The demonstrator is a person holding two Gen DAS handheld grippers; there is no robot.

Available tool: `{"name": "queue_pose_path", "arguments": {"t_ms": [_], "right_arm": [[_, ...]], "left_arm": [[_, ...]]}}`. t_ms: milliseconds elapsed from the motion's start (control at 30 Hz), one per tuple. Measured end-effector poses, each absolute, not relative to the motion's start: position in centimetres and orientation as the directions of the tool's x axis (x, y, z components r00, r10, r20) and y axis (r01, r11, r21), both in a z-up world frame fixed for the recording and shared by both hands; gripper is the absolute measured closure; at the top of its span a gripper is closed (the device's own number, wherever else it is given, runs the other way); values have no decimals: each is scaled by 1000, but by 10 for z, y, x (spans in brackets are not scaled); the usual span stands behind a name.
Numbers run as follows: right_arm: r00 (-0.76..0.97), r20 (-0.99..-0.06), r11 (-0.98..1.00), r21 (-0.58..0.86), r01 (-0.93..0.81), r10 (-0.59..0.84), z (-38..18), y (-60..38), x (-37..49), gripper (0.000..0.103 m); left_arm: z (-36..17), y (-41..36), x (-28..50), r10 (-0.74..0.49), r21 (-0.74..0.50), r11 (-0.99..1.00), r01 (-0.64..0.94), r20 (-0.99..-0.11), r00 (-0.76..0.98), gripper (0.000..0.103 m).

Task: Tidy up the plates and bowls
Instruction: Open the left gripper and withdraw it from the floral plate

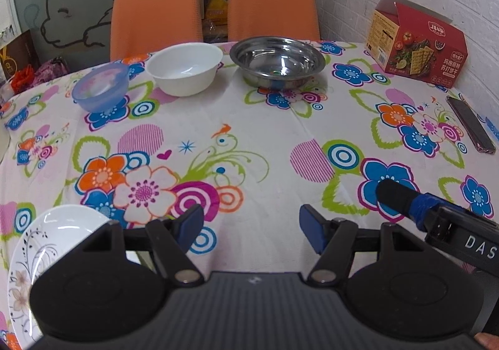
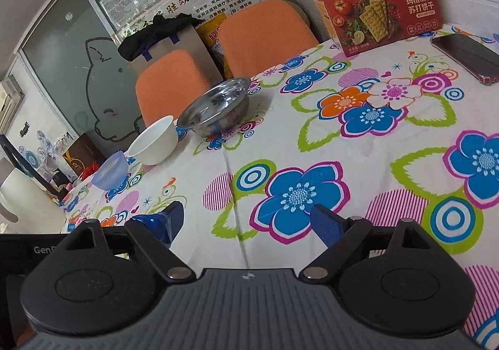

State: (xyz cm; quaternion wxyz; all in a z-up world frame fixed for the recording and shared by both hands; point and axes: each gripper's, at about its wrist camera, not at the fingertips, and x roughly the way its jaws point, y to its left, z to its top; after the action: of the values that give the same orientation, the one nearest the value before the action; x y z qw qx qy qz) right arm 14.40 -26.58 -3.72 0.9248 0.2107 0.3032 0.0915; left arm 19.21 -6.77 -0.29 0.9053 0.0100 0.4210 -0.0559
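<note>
Room: white brick wall at right of the left-wrist view, frosted glass with a rabbit outline at upper left, posters behind two orange chairs (image 1: 215, 7).
Table: floral tablecloth (image 1: 265, 131) over the whole surface, middle of it bare.
Cracker box: red cracker box (image 1: 418, 47) at upper right, against the wall; not part of the job.
Steel bowl: steel bowl (image 1: 277, 61) upper centre, upright, empty, near the far edge.
Patterned plate: white patterned plate (image 1: 50, 244) at lower left, partly hidden behind the left gripper's body, well apart from the bowls.
White bowl: white bowl (image 1: 185, 68) just left of the steel bowl, a gap between them, empty.
Blue bowl: translucent blue bowl (image 1: 101, 88) left again, close beside the white bowl; I cannot tell if the rims touch.
Phone: dark phone (image 1: 471, 124) at the right edge, lying flat.
Left gripper: left gripper (image 1: 249, 227) at bottom of its own view, jaws spread, nothing between them, over bare cloth.
Right gripper: right gripper (image 2: 246, 222) likewise spread and empty; one of its fingers shows at lower right of the left-wrist view.
Done: judged nothing yet; the three bowls stand singly in a row, none nested, and the plate is alone.
Left: judged all of it, gathering or stacking the bowls and placing the plate. No second plate is visible.
</note>
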Motion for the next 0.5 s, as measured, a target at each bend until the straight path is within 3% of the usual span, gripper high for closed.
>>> {"name": "queue_pose_path", "arguments": {"t_ms": [500], "right_arm": [[821,-514,949,298,-99,247,-7,-244,155,28]], "left_arm": [[6,-51,186,-140,-89,990,110,-751,645,35]]}}
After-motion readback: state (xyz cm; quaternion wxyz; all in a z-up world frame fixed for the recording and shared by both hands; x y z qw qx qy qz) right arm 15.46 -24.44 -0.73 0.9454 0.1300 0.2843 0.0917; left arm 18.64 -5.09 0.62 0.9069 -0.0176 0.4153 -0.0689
